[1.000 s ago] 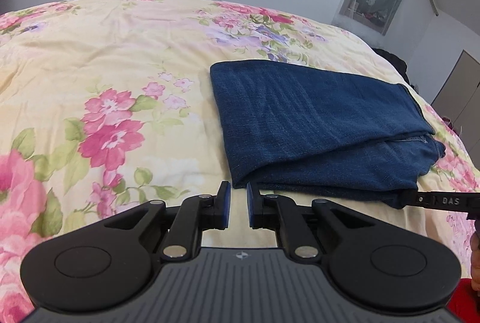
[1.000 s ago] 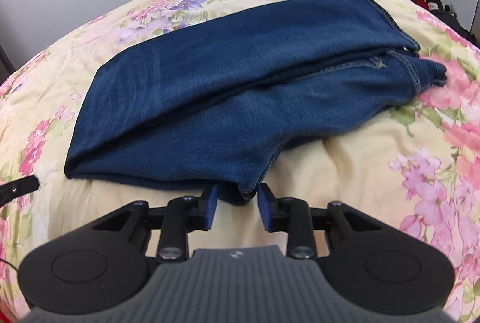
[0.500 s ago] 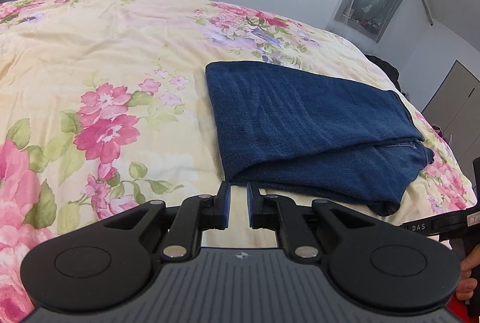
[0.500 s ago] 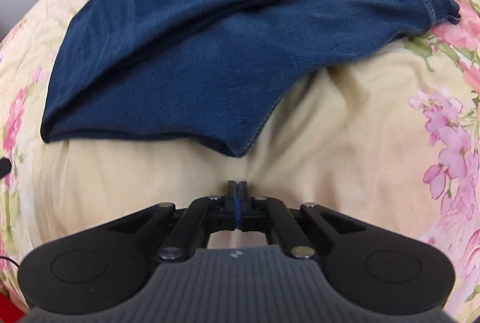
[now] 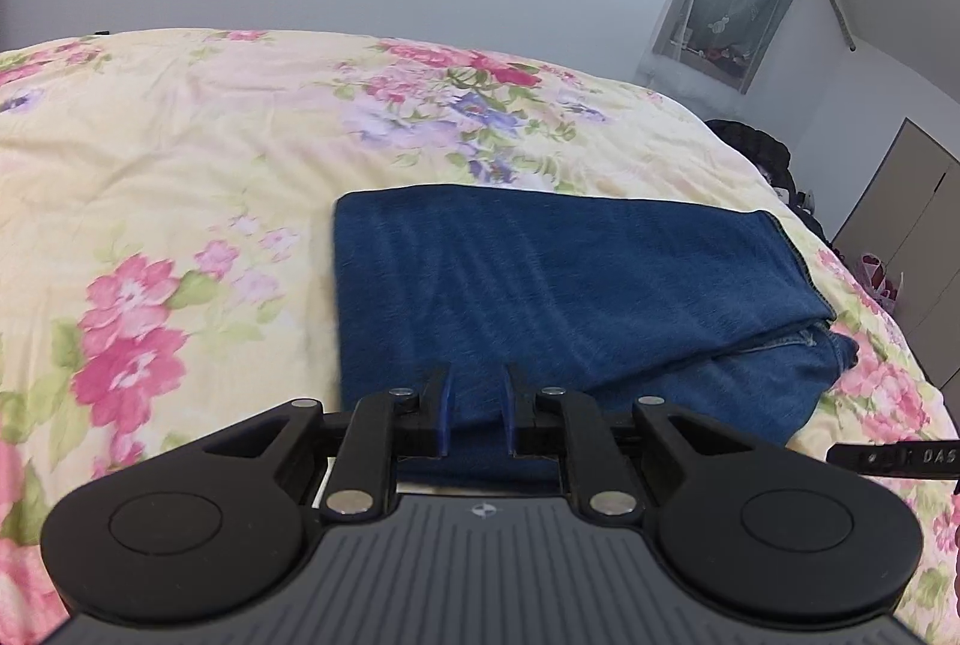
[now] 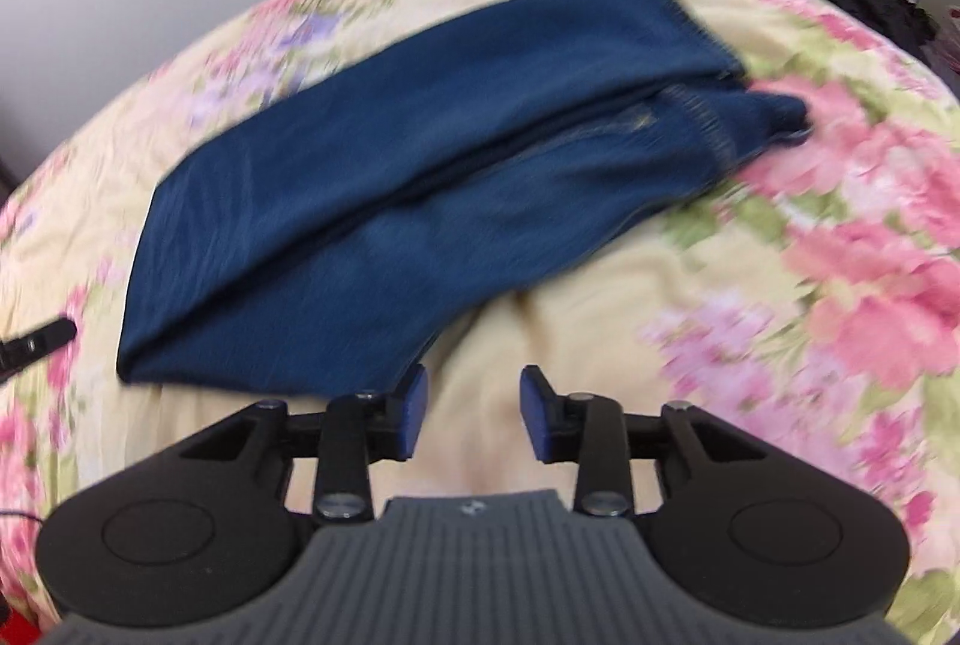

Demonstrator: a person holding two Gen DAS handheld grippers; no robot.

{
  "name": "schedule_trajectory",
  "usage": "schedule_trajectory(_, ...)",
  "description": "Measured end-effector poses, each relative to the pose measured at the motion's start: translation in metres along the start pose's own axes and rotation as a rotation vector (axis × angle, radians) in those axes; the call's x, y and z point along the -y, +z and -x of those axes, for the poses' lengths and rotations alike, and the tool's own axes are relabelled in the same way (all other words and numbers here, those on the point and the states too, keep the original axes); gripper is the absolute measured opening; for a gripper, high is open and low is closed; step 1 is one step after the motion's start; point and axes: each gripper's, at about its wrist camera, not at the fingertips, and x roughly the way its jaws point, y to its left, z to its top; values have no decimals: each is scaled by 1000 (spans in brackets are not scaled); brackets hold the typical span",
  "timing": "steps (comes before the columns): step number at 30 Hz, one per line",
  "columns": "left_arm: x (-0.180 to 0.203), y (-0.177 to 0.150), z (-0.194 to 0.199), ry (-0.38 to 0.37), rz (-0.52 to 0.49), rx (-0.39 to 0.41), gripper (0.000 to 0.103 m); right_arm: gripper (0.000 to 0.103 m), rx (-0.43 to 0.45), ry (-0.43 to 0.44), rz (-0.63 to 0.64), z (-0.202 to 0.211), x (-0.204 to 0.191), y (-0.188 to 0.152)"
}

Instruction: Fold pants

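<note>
The folded blue jeans (image 5: 558, 285) are lying on the floral bedspread (image 5: 168, 153), their long axis running from the folded end on the left to the waistband and hem end on the right. The left gripper (image 5: 477, 414) is hovering over the near left corner of the denim, its blue pads parted by a narrow gap with cloth showing beneath and between them, not clamped. The right gripper (image 6: 474, 417) is sitting just off the near edge over bare bedspread, its jaws standing wide apart, with the jeans (image 6: 420, 201) ahead and to its left. Half a second ago the right pads were pressed together; now they are spread. The left gripper has advanced from short of the corner to over it, so it is probably nearer a grasp.
</note>
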Motion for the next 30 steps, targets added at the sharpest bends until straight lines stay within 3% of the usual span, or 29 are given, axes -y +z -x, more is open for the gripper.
schedule_trajectory(6,33,15,-28,-28,-8,0,24,60,80,32,-166,2,54,33)
schedule_trajectory(10,46,26,-50,-84,22,2,24,66,96,77,-293,-9,86,48)
schedule_trajectory(13,51,37,-68,-123,24,-7,24,67,105,111,-395,-18,110,58)
schedule_trajectory(21,64,66,-118,-123,-3,-63,24,69,166,138,-599,-45,176,80)
schedule_trajectory(27,70,73,-155,-88,-42,-95,24,70,159,282,-782,-86,209,85)
schedule_trajectory(30,71,76,-167,-67,-62,-105,24,71,168,306,-835,-108,213,91)
